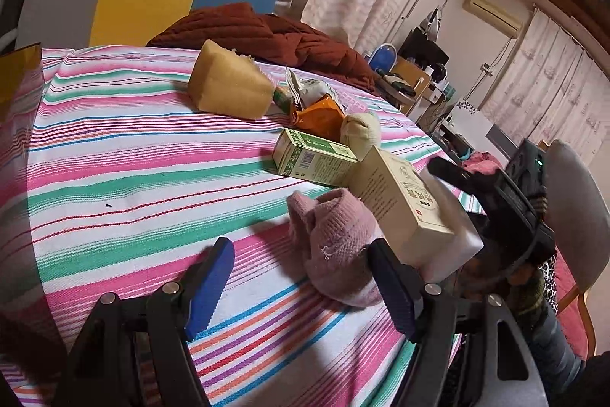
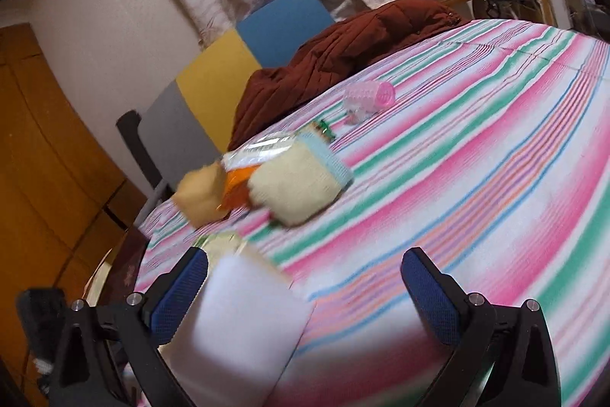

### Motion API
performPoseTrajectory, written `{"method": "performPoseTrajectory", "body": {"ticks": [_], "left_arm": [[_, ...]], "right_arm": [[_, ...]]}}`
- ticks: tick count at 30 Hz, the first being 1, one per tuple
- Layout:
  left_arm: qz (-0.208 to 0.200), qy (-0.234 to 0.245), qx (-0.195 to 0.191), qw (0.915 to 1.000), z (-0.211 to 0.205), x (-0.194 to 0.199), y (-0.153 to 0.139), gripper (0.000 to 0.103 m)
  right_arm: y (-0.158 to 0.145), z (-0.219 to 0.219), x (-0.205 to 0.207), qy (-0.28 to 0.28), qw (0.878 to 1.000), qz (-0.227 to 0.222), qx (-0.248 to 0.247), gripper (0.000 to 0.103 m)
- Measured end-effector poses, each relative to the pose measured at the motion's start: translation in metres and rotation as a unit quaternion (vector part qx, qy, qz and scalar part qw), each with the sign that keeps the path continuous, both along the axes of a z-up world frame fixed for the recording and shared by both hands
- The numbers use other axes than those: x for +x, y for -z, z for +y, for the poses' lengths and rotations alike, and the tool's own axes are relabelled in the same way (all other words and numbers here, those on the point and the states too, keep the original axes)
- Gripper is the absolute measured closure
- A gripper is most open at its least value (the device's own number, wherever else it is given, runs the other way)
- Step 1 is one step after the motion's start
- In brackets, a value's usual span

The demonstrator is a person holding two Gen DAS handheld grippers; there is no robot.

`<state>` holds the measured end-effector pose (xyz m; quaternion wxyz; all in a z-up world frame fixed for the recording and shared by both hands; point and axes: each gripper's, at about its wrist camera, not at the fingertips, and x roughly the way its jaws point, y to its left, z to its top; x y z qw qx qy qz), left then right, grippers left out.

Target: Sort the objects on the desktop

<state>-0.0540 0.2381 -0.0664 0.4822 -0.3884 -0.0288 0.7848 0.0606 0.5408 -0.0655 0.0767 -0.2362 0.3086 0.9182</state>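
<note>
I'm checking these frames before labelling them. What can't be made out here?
- Right wrist view: motion blur smears the white box and cream sock.
- Left wrist view: print on the cream box is too small to read.
- Left wrist view: the green box and sock hide part of the orange packet.

Pink knitted sock: crumpled, lying on the striped cloth, touching the cream carton. Cream carton: printed text, tilted, propped on a white block. Green carton: flat on its side, just behind the cream one. Cream sock: balled, beside the green carton. Orange packet: crumpled, behind it. Tan foam block: furthest back, tilted. Pink ribbed roller: on its side, well apart from the cluster.
</note>
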Motion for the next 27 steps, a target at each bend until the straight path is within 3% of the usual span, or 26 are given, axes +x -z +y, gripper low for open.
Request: {"method": "performPoseTrajectory", "body": {"ticks": [2,9,17,21,27], "left_arm": [[0.000,0.000,0.003,1.0000,-0.001,0.000,0.000,0.028],[0.000,-0.001,0.009,1.0000,-0.002,0.001,0.002,0.028],[0.000,0.000,0.012,0.9999,-0.003,0.001,0.002,0.028],[0.000,-0.001,0.012,0.9999,-0.003,0.001,0.002,0.028],[0.000,-0.001,0.013,0.9999,-0.004,0.002,0.002,0.028]], "right_arm": [[-0.004,-0.008,0.008,-0.020,1.000,0.000,-0.004,0.000],[-0.020,-0.037,0.018,-0.046,0.997,-0.027,0.060,0.000],[-0.029,-0.034,0.029,0.020,0.986,-0.084,0.145,0.000],[-0.037,-0.029,0.037,0.074,0.970,-0.111,0.204,0.000],[-0.045,-0.034,0.042,0.063,0.969,-0.089,0.220,0.000]]}}
